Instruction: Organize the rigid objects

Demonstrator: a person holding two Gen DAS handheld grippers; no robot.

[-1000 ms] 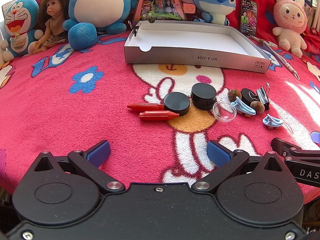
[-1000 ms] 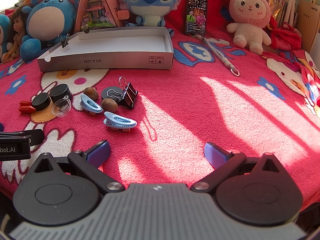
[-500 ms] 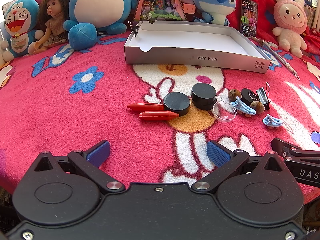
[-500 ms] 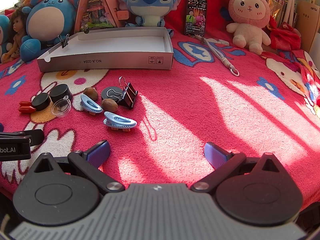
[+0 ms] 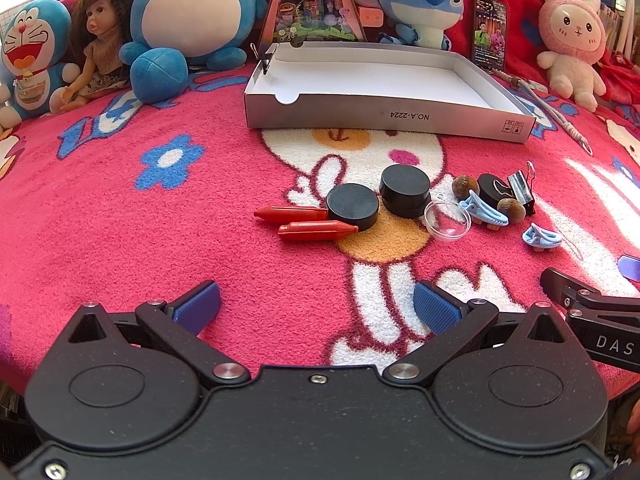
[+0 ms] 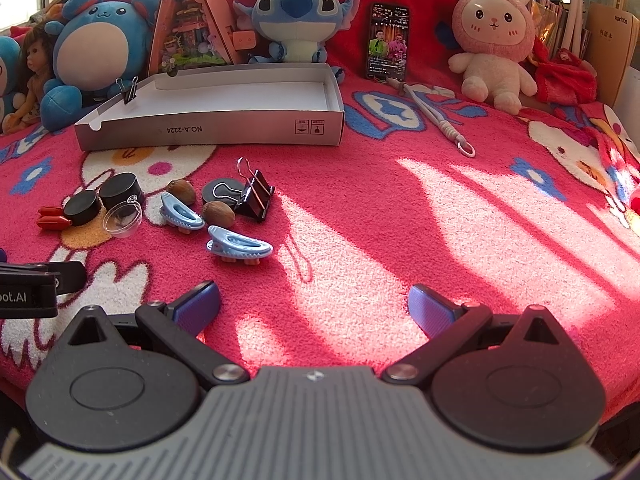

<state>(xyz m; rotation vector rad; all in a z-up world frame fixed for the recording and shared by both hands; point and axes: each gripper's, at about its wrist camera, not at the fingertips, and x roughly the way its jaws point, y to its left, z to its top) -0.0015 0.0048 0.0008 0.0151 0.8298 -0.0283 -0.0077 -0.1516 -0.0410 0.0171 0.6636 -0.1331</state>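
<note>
my biggest worry is the fuzzy blanket (image 5: 132, 240): small pieces like the clear dome (image 5: 447, 219) or the nuts (image 6: 218, 213) could roll or sink into the pile and slip a pinch. both the left tool (image 5: 316, 308) and the right tool (image 6: 314, 306) are released and carry nothing. the clutter, red crayons (image 5: 316, 230) to binder clip (image 6: 255, 197), lies ahead of the left tool and ahead-left of the right, with the white box (image 5: 384, 114) empty beyond.

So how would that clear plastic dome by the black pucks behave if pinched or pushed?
The clear dome looks thin-walled, so probably light and easily squashed. Its smooth curved shell may slip from the tongs, and resting tilted on the fuzzy blanket, it would likely rock or tip.
</note>
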